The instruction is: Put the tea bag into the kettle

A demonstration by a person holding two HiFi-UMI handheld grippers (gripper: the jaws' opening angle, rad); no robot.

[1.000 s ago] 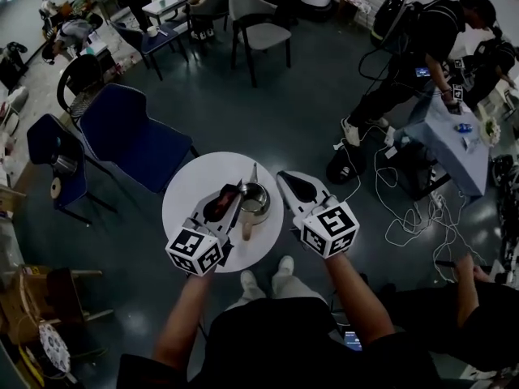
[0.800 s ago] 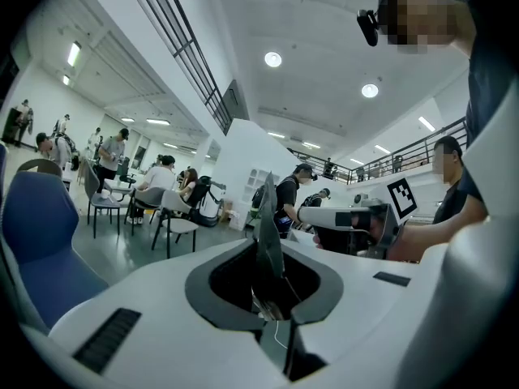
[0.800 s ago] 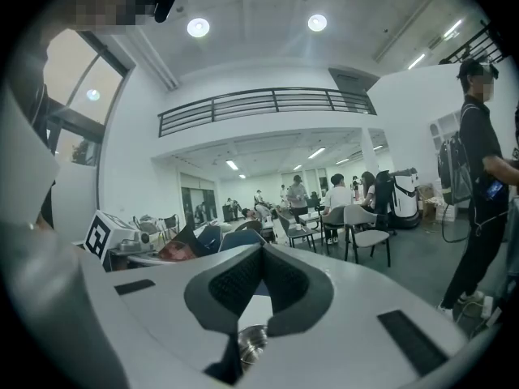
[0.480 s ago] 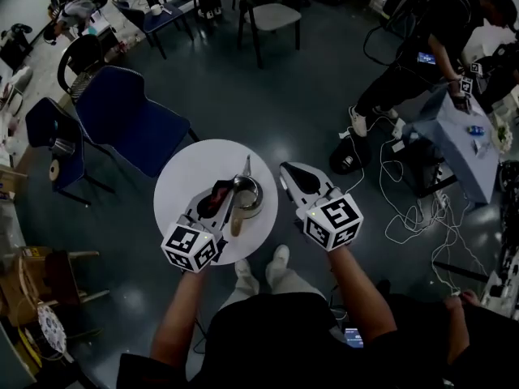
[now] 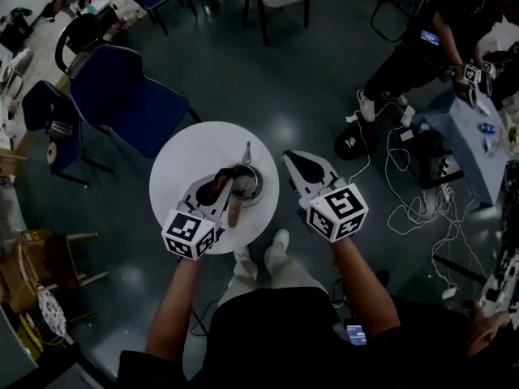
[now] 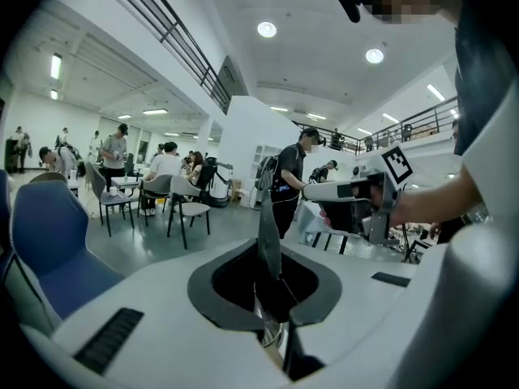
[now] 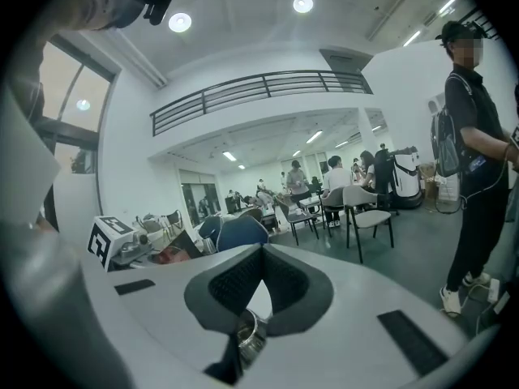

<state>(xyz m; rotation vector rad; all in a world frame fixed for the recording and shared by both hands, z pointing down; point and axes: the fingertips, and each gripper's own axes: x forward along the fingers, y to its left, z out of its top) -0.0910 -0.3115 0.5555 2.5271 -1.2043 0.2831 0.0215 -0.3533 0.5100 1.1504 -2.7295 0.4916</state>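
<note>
Delivery is not yet done. The left tongs (image 5: 225, 177) pinch the reddish tea bag (image 5: 218, 188) just beside the kettle (image 5: 246, 186), at its left side and not inside it. The kettle stands on the round white desk (image 5: 193, 151), spout pointing away. The right tongs (image 5: 290, 159) are pressed together on nothing, near the desk's right edge. What is left, most likely, is to bring the bag over the opening and let go.

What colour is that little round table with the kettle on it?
The table is plain white. It shows best in the head view.
</note>
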